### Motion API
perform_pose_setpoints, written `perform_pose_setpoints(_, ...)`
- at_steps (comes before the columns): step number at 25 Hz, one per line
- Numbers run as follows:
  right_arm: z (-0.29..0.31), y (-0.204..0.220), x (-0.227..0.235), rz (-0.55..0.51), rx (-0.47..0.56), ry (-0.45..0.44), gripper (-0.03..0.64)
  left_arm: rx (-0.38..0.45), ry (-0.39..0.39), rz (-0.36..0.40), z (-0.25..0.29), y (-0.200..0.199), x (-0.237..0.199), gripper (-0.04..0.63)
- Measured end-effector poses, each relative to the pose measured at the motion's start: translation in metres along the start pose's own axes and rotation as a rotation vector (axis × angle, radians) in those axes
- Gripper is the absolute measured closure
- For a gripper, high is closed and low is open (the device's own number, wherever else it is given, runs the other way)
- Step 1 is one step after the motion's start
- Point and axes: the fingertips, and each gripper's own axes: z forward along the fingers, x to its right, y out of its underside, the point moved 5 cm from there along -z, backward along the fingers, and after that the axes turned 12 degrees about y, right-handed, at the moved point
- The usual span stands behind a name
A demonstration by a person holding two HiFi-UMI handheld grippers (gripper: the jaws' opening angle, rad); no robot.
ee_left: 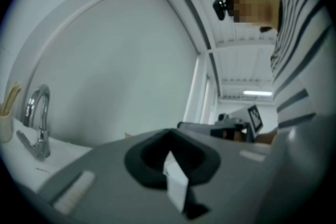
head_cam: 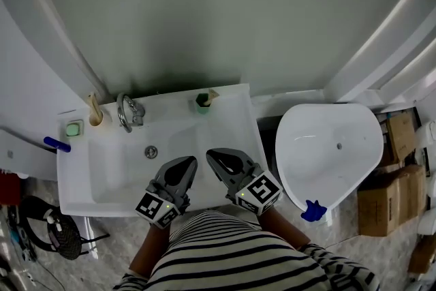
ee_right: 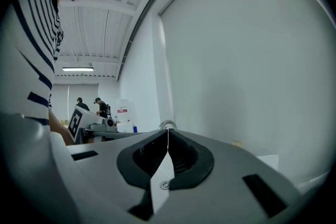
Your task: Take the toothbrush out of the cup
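A: Anything you can read here?
B: Nothing legible — your marker cubes (head_cam: 158, 208) show only black-and-white square patterns, and the red-and-white sign (ee_right: 122, 110) far across the room is too small to make out.

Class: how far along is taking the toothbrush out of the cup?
Done: nothing; the toothbrush stands in the cup left of the tap. In hand: nothing; left gripper and right gripper hover over the sink, jaws shut, empty. Left: reach, grip, lift out.
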Motion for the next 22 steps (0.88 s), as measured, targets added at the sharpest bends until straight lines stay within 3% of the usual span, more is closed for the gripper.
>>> perform_pose_setpoints(12,-0.03,0.006,0.04,0.058,0.007,-0.001,0.609,-0.031,-0.015,-0.008,0.036,0.008,0.022,0.588)
perform_pose_setpoints(22,-0.018,0.008,0.046,0.018,-0.039,0.018,0.609,-0.023,0.013,0.001,0.041,0.004,0.005,0.588)
